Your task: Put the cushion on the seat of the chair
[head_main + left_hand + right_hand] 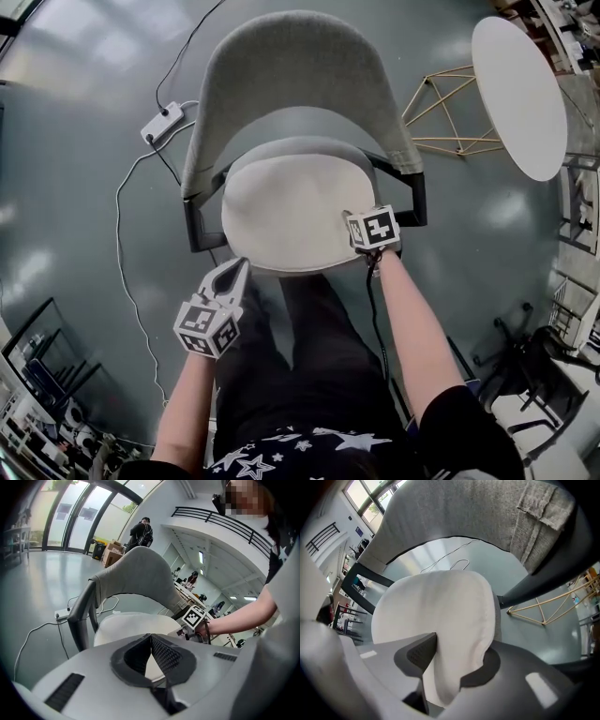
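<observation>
Seen from the head view, the left forearm (187,403) reaches up from 7 o'clock, and the left gripper (237,271) points toward 1 o'clock with its tips meeting on nothing. The bare right forearm (412,328) stretches from 5 o'clock toward 11 o'clock; the right gripper (459,653) points steeply down, jaws partway apart around the cushion (281,211) edge, which touches both pads

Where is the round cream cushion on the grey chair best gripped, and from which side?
Its soft front rim, from the open front: the round cream cushion lies flat on the seat, and the grey chair's wraparound back walls off the other sides. The right gripper clasps that rim.
</observation>
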{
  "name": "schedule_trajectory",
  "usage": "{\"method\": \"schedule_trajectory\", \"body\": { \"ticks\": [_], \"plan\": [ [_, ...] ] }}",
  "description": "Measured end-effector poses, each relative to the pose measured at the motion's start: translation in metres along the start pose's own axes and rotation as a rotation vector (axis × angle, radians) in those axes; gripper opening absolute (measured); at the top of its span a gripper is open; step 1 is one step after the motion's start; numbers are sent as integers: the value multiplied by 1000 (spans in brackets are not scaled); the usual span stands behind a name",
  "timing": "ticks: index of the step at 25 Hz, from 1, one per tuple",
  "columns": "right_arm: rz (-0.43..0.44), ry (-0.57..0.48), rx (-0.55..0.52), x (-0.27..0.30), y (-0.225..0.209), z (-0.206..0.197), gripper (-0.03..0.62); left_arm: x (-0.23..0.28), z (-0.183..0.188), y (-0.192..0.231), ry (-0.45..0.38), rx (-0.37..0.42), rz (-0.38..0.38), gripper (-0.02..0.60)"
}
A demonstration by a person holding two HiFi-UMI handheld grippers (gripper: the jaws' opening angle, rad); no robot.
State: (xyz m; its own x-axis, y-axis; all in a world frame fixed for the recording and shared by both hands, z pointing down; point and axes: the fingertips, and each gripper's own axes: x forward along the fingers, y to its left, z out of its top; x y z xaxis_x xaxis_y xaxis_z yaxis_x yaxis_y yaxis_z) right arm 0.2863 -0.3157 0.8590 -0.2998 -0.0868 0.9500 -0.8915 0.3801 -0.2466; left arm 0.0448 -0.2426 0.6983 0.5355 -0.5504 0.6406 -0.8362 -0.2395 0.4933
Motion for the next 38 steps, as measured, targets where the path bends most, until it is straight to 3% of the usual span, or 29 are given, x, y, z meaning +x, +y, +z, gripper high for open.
{"method": "schedule_trajectory", "body": {
  "ticks": [2,5,10,19,25,31,38],
  "plan": [
    [46,-20,20,1,-3,2,142,2,-2,2,7,8,-1,9],
    [101,-30,104,0,-10,-2,229,4,-5,2,10,11,-5,9],
    [109,-48,170,-13,-10,-10,272,1,-1,2,1,27,-27,9],
    [-30,-64,121,-43,-19,-6,281,-6,15,0,-3,72,-67,9],
    [-61,-89,112,-72,-6,1,279,-21,34,-2,-51,68,-87,9],
    [-121,-190,121,-111,32,19,185,-52,51,-1,-109,73,-115,9],
    [-164,-427,312,-161,104,50,68,-115,88,23,-165,110,-169,9]
  ]
}}
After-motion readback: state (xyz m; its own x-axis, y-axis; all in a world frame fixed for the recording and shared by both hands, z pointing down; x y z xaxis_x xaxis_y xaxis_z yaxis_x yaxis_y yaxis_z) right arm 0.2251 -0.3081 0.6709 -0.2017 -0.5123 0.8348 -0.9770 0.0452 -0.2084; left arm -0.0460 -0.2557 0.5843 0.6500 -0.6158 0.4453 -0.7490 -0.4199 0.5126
